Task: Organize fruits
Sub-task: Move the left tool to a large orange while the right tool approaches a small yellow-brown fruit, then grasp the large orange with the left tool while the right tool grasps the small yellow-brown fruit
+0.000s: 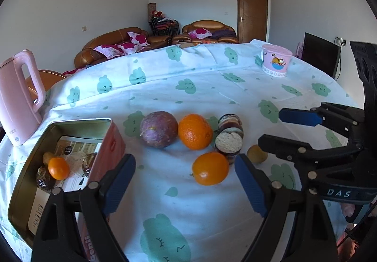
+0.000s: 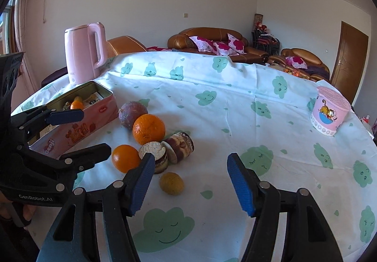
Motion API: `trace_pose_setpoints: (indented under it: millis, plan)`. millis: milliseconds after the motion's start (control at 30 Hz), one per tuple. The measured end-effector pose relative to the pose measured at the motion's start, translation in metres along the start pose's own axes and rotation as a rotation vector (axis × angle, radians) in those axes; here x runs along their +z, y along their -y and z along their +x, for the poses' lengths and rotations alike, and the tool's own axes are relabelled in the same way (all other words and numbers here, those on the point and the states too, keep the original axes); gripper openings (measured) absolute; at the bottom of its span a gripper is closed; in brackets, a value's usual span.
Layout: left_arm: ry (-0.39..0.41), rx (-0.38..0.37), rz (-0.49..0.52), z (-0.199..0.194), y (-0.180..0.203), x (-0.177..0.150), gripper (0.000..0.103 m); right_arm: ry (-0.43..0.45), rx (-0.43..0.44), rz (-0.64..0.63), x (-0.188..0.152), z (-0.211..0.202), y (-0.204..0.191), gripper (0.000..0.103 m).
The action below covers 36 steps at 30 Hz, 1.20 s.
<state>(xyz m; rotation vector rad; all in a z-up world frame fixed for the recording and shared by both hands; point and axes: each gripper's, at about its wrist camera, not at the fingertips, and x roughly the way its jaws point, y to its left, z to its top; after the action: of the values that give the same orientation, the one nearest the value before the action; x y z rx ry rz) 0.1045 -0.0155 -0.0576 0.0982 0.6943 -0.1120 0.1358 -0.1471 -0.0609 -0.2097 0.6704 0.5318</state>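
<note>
On the table lie a purple passion fruit (image 1: pixel 158 129) (image 2: pixel 132 114), a large orange (image 1: pixel 195 131) (image 2: pixel 148 129), a smaller orange (image 1: pixel 210 168) (image 2: pixel 125 158), a small yellow fruit (image 1: pixel 256 154) (image 2: pixel 171 183) and two round wrapped cakes (image 1: pixel 229 137) (image 2: pixel 168 151). An open pink tin (image 1: pixel 110 141) (image 2: pixel 77 130) at the left holds a small orange (image 1: pixel 58 168) and wrapped sweets. My left gripper (image 1: pixel 185 185) is open and empty, just short of the smaller orange. My right gripper (image 2: pixel 188 185) is open and empty, the yellow fruit just ahead between its fingers.
A pink kettle (image 1: pixel 20 99) (image 2: pixel 84 59) stands behind the tin at the table's left edge. A pink cartoon cup (image 1: pixel 276 62) (image 2: pixel 329 112) stands far right. The cloud-print cloth (image 1: pixel 188 87) covers the table. Sofas and a door lie beyond.
</note>
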Motion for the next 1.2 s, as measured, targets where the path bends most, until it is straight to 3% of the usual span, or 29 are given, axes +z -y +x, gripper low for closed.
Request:
trace_pose_setpoints:
  millis: [100,167,333,567,833,900,967,1000,1200]
  plan:
    - [-0.025,-0.015,0.03,0.005,0.008,-0.001,0.085,-0.042,0.025,-0.012,-0.003,0.008,-0.002,0.046]
    - [-0.046,-0.038,0.032,0.009,0.009,-0.001,0.082,-0.063,0.027,-0.02,-0.005,0.011,-0.003,0.043]
    - [-0.084,-0.072,0.017,0.017,0.006,-0.002,0.08,-0.099,0.057,-0.014,-0.006,0.018,-0.002,0.042]
    - [-0.144,-0.113,0.045,0.029,0.013,-0.002,0.059,-0.158,0.077,-0.014,-0.007,0.028,-0.002,0.038]
    - [-0.168,-0.116,0.019,0.035,0.008,-0.001,0.057,-0.204,0.077,-0.012,-0.008,0.036,-0.003,0.035]
    - [-0.169,-0.125,0.003,0.037,0.005,0.0,0.057,-0.207,0.075,-0.012,-0.008,0.037,-0.003,0.035]
    - [-0.175,-0.152,0.002,0.039,0.005,0.0,0.042,-0.205,0.074,-0.018,-0.008,0.036,-0.004,0.033]
    - [-0.173,-0.153,0.002,0.038,0.005,0.0,0.042,-0.201,0.069,-0.022,-0.008,0.035,-0.005,0.028]
    - [-0.148,-0.153,-0.015,0.033,0.002,0.001,0.041,-0.16,0.039,-0.041,-0.008,0.026,-0.009,0.028]
